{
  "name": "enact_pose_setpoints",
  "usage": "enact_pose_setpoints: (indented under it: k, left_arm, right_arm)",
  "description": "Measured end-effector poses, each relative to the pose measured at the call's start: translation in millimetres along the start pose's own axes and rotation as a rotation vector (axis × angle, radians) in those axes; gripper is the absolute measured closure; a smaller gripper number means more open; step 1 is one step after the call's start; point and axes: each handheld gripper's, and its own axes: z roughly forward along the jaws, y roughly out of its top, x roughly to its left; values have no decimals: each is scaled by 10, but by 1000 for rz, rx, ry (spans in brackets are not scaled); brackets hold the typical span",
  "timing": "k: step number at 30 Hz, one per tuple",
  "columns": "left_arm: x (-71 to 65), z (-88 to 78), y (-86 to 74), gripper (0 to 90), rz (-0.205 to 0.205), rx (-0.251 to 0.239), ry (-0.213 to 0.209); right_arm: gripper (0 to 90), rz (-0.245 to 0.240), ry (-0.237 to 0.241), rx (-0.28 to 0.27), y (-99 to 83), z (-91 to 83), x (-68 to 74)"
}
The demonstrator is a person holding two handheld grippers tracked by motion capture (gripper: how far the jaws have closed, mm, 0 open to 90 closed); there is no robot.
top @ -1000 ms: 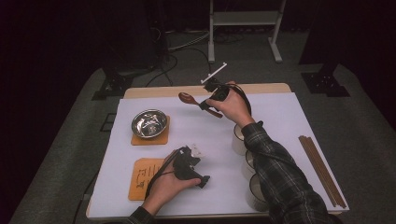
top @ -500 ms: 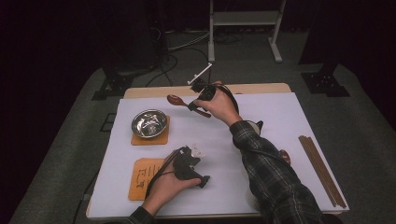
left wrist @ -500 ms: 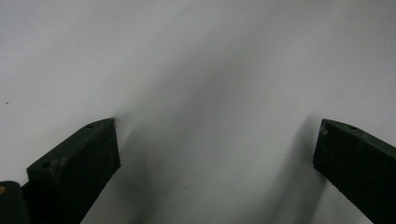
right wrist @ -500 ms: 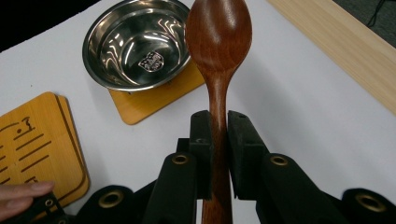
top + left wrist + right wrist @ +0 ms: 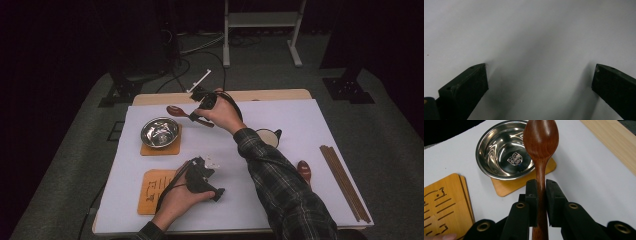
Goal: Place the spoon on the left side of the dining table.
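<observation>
A glossy wooden spoon (image 5: 540, 142), a mirror-polished metal bowl (image 5: 502, 150), matt wooden coasters (image 5: 446, 200) and a smooth white desk (image 5: 594, 185) are seen.

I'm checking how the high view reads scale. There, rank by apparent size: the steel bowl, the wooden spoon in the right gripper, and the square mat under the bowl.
Largest to smallest:
1. square mat, partly covered
2. steel bowl, nearly as wide, so unsure against the mat
3. wooden spoon, partly hidden by the hand; it is held higher, nearer the camera.
</observation>
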Motion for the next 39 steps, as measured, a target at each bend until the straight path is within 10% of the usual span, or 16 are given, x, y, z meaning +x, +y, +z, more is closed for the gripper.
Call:
enact_pose_setpoints:
  k: [39]
  left_arm:
    - [1,1,1,0,3,-3,3]
  right_arm:
    - [796,-75,93,79,25,611,232]
